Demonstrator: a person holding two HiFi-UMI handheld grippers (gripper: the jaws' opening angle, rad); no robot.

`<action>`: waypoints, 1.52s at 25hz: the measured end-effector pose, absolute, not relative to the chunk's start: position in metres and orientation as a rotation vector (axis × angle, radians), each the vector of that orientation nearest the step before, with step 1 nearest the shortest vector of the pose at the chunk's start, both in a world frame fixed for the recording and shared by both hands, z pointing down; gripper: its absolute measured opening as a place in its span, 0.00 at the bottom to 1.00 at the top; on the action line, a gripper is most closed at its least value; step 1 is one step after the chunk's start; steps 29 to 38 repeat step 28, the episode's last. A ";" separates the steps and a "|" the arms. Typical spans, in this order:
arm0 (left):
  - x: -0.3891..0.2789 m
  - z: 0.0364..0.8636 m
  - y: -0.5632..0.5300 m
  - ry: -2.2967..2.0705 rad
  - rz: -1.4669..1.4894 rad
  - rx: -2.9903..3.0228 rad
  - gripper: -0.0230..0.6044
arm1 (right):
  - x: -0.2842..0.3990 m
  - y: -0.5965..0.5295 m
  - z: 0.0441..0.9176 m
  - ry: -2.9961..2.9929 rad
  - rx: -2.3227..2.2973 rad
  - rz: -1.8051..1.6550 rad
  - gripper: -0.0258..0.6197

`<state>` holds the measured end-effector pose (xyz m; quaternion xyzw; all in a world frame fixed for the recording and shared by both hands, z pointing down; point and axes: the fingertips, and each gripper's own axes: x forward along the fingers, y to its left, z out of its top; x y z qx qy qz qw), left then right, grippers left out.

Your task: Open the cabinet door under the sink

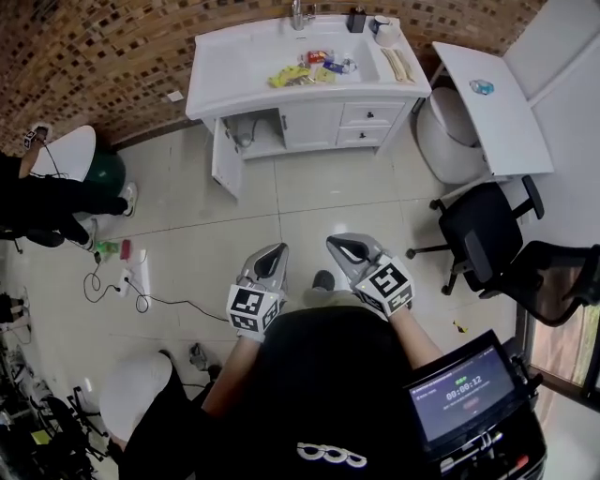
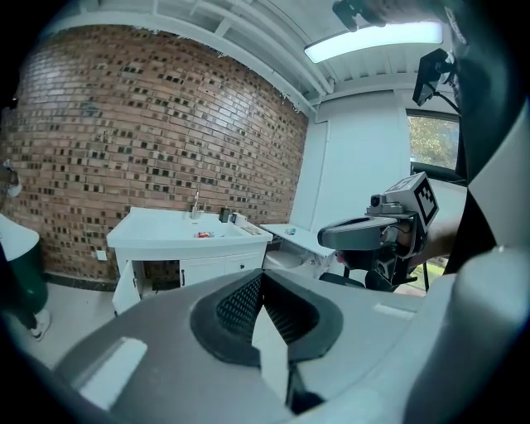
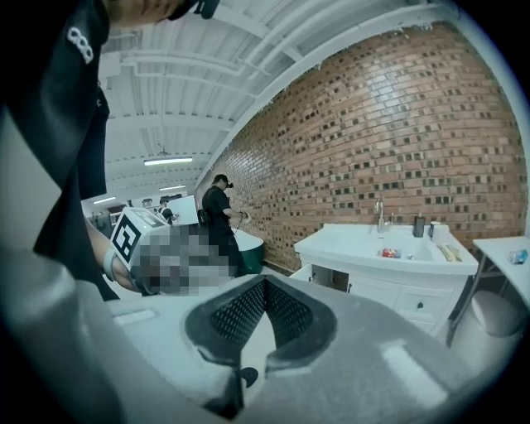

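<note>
The person stands on the tiled floor, well apart from the white cabinet that sits against the brick wall. The cabinet door under the sink is already open. It swings out into the room from the cabinet's left end, and the dark compartment behind it shows a pipe. Right of that opening the front of the cabinet is shut, with two drawers at its right end.

The left gripper and the right gripper are held side by side in front of the person's body. Both point toward the cabinet and touch nothing. In each gripper's own view the jaws are clenched, their tips together, with nothing between them. Past the closed tips both views show the cabinet far off, with its door standing out from the left end.

A tap rises at the back of the sink, and a few coloured packets lie in the basin. To the right of the cabinet stands a white desk with a small blue thing on it. A black office chair stands nearer the person. A power strip with a trailing cable lies on the floor at the left.
</note>
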<state>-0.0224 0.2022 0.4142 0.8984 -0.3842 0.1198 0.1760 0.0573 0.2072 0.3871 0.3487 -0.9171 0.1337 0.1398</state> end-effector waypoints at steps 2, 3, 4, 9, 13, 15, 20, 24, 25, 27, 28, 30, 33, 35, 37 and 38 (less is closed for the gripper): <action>-0.023 0.417 0.205 -1.097 0.342 2.537 0.04 | 0.058 0.208 0.390 -2.652 1.010 0.411 0.02; -0.022 0.419 0.207 -1.099 0.345 2.534 0.04 | 0.059 0.209 0.392 -2.650 1.009 0.416 0.02; -0.022 0.420 0.209 -1.099 0.348 2.531 0.04 | 0.059 0.210 0.393 -2.649 1.007 0.419 0.02; -0.017 0.423 0.212 -1.107 0.359 2.530 0.04 | 0.060 0.211 0.394 -2.670 0.985 0.424 0.02; -0.012 0.424 0.214 -1.104 0.364 2.530 0.04 | 0.064 0.214 0.395 -2.676 0.985 0.428 0.02; -0.012 0.426 0.213 -1.100 0.366 2.527 0.04 | 0.064 0.213 0.396 -2.675 0.989 0.433 0.02; -0.014 0.429 0.214 -1.107 0.360 2.511 0.04 | 0.068 0.213 0.397 -2.664 1.001 0.437 0.02; -0.022 0.427 0.213 -1.119 0.360 2.504 0.04 | 0.065 0.210 0.395 -2.664 1.013 0.436 0.02; -0.023 0.426 0.212 -1.120 0.359 2.504 0.04 | 0.065 0.210 0.395 -2.664 1.013 0.434 0.02; -0.024 0.425 0.211 -1.120 0.356 2.506 0.04 | 0.063 0.210 0.394 -2.666 1.010 0.430 0.02; -0.025 0.425 0.210 -1.121 0.355 2.507 0.04 | 0.062 0.210 0.393 -2.667 1.008 0.429 0.02; -0.025 0.425 0.210 -1.121 0.355 2.507 0.04 | 0.062 0.210 0.393 -2.667 1.008 0.429 0.02; -0.025 0.425 0.210 -1.121 0.355 2.507 0.04 | 0.062 0.210 0.393 -2.667 1.008 0.429 0.02; -0.025 0.425 0.210 -1.121 0.355 2.507 0.04 | 0.062 0.210 0.393 -2.667 1.008 0.429 0.02; -0.025 0.425 0.210 -1.121 0.355 2.507 0.04 | 0.062 0.210 0.393 -2.667 1.008 0.429 0.02; -0.025 0.425 0.210 -1.121 0.355 2.507 0.04 | 0.062 0.210 0.393 -2.667 1.008 0.429 0.02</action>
